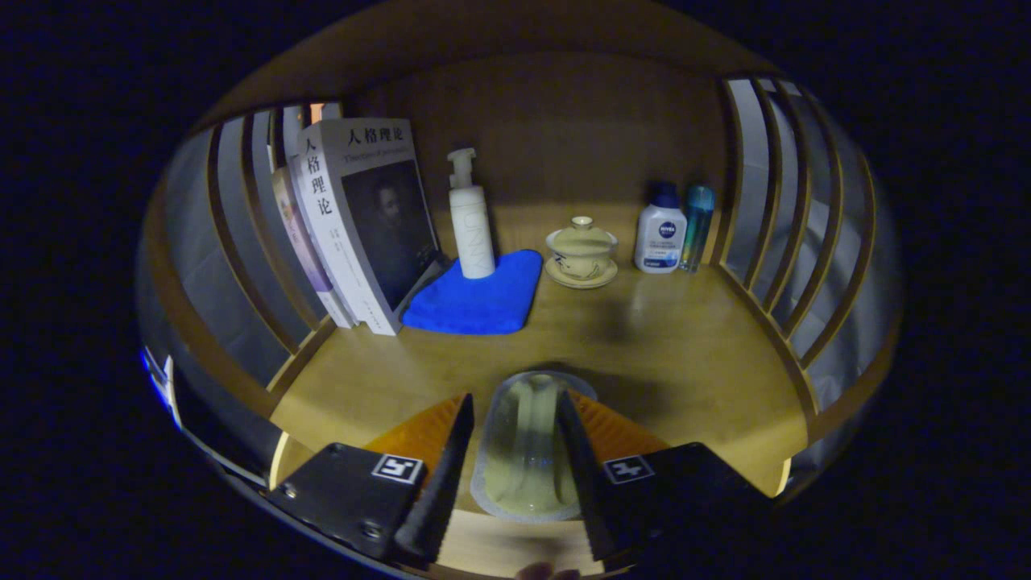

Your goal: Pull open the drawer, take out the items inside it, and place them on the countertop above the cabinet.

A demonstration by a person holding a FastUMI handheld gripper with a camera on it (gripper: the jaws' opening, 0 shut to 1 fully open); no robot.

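Note:
A clear plastic pack with a pale yellowish item inside [527, 451] lies between the fingers of my gripper [515, 411], over the front of the wooden countertop [685, 354]. Both serrated fingertips press against its sides, so the gripper is shut on it. Whether the pack rests on the wood or hangs just above it I cannot tell. The drawer is hidden below.
Beyond the fingers stand books [354, 217] at the left, a white pump bottle [471, 217] on a folded blue cloth [479, 298], a lidded tea bowl on a saucer [581, 250], a white lotion bottle [660, 229] and a teal bottle [697, 225]. Slatted rails [773, 225] fence both sides.

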